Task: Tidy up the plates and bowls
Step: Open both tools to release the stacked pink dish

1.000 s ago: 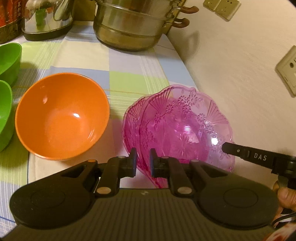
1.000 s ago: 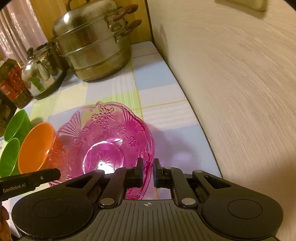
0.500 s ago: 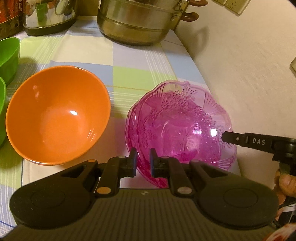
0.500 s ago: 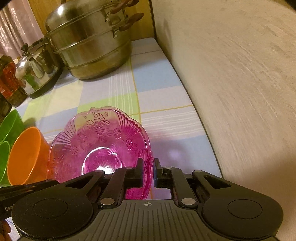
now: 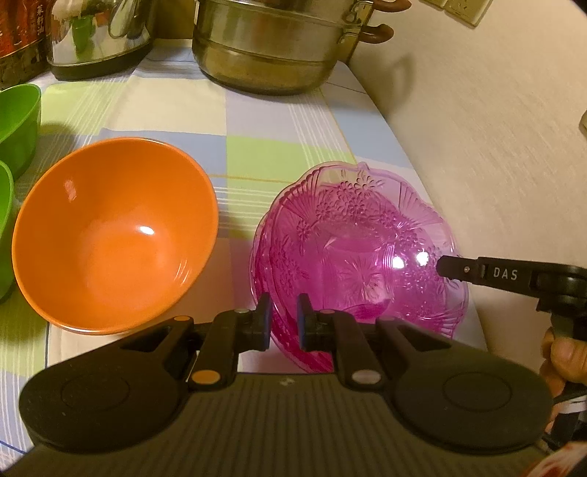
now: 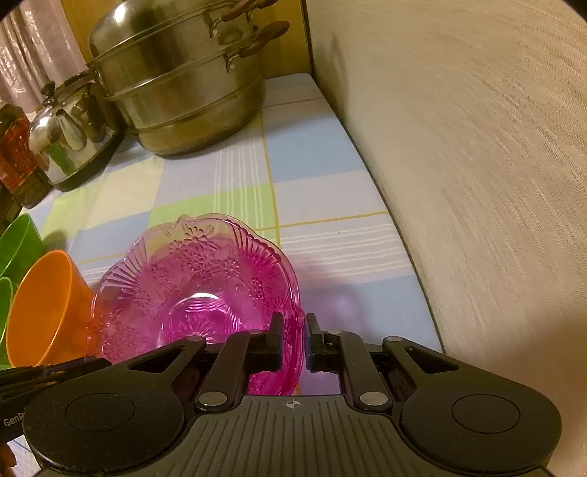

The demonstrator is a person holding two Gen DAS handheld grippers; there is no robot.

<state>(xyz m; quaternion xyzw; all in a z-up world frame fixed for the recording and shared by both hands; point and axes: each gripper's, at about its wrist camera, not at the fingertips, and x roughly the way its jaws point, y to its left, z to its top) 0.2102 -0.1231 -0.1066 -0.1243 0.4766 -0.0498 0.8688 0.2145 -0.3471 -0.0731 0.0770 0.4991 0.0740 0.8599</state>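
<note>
Two clear pink flower-patterned dishes lie nested on the checked tablecloth (image 5: 256, 110). The upper pink dish (image 5: 367, 238) sits almost square in the lower pink dish (image 5: 258, 257), whose rim shows as a sliver on the left. My left gripper (image 5: 283, 323) is shut on the near rim of the lower dish. From the right, my right gripper (image 5: 445, 266) pinches the upper dish's rim. In the right wrist view that gripper (image 6: 294, 341) is shut on the upper pink dish (image 6: 194, 279), and the left gripper (image 6: 55, 370) shows at the lower left.
An orange bowl (image 5: 113, 235) stands just left of the dishes, with green bowls (image 5: 18, 121) beyond it. A steel steamer pot (image 5: 271, 44) and a kettle (image 5: 99, 33) stand at the back. A textured wall (image 5: 477, 146) runs close along the right, and a hand (image 5: 561, 352) holds the right gripper.
The upper pink dish has come down and slid over the lower one, so the offset between their rims has shrunk. The right gripper moved down with it. Both grips stayed shut.
</note>
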